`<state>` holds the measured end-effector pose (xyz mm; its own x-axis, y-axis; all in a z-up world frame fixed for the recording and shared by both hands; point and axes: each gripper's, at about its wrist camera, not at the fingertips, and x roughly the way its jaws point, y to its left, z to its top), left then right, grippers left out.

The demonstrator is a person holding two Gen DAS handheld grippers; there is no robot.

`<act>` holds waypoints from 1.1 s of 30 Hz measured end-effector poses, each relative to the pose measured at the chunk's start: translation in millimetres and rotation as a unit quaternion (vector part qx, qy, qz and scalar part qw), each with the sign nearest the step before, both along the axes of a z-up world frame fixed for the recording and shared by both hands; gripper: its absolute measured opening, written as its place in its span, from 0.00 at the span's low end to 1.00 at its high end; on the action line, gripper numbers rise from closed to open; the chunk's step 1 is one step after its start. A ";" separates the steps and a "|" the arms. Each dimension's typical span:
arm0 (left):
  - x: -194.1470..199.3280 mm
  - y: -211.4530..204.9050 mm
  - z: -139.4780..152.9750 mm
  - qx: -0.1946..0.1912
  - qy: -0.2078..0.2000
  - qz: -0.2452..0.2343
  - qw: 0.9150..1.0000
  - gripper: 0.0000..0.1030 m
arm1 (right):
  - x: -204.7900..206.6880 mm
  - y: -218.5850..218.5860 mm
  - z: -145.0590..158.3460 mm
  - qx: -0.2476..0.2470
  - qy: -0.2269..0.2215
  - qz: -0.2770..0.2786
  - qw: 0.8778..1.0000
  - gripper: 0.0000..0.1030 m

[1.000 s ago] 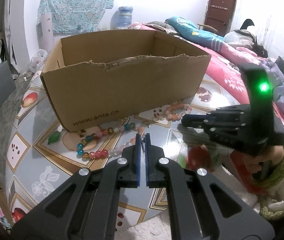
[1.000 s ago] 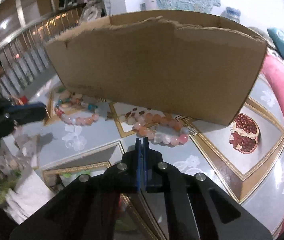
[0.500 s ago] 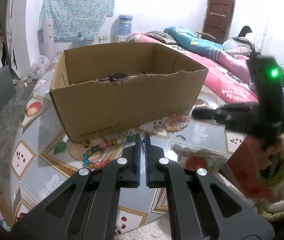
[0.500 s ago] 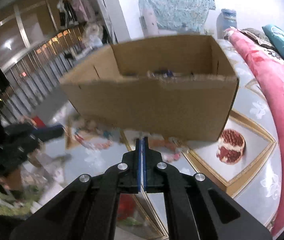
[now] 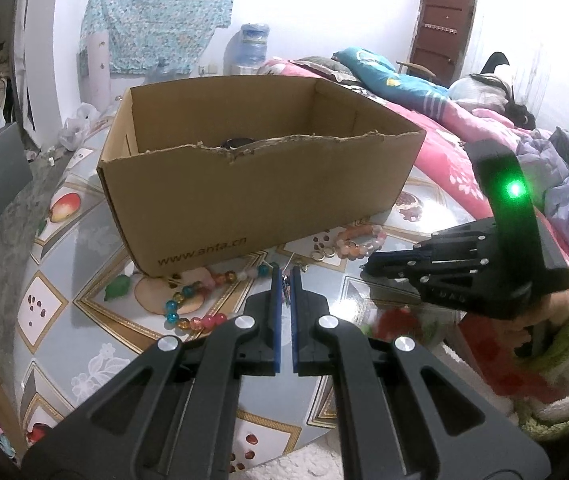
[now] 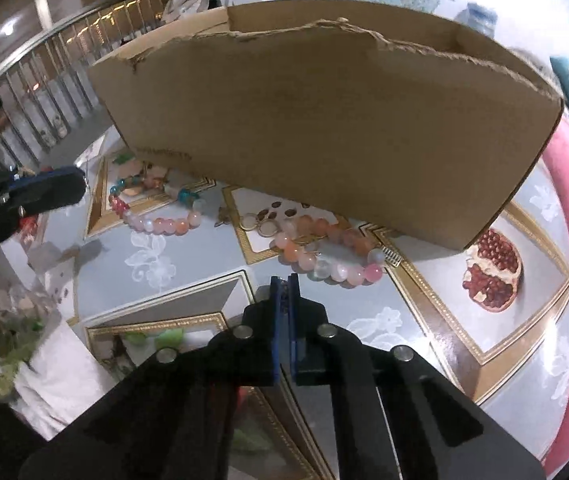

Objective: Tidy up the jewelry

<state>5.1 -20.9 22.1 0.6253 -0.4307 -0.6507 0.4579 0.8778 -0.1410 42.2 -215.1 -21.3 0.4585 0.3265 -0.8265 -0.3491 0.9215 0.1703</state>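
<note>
At the worktop's near edge, the left claw tilts downward, clenched on a small silver charm. The right claw points more steeply down; its jaws have just closed, and I cannot tell whether they pinch anything. Beyond, the multicoloured bracelet and pink bracelet stretch lengthwise along the cardboard box's front wall.

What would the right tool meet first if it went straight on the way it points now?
Probably the pink bead bracelet lying on the table just ahead of the shut right tool, before the cardboard box; depth is uncertain.
</note>
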 end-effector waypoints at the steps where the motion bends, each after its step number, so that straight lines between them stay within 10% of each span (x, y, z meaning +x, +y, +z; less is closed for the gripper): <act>1: -0.1 0.1 -0.1 -0.001 0.000 0.000 1.000 0.03 | 2.7 -4.9 0.3 0.017 0.009 -0.008 1.000 0.01; 14: 0.5 1.9 15.3 -0.015 -0.022 -0.004 1.000 0.03 | 2.0 -25.7 66.7 0.121 -0.034 -0.013 0.992 0.01; 25: 38.6 4.6 86.3 -0.047 -0.086 -0.019 0.995 0.03 | 35.0 -13.2 163.8 0.153 -0.146 0.030 0.977 0.01; 33: 125.8 -2.0 80.7 0.005 -0.049 0.019 0.999 0.03 | 111.8 22.5 140.7 0.140 -0.096 0.021 0.985 0.01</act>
<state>130.9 -22.9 102.8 0.7023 -0.3990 -0.5895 0.4353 0.8960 -0.0878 154.0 -192.6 119.4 0.5788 0.5519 -0.6004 -0.4375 0.8314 0.3425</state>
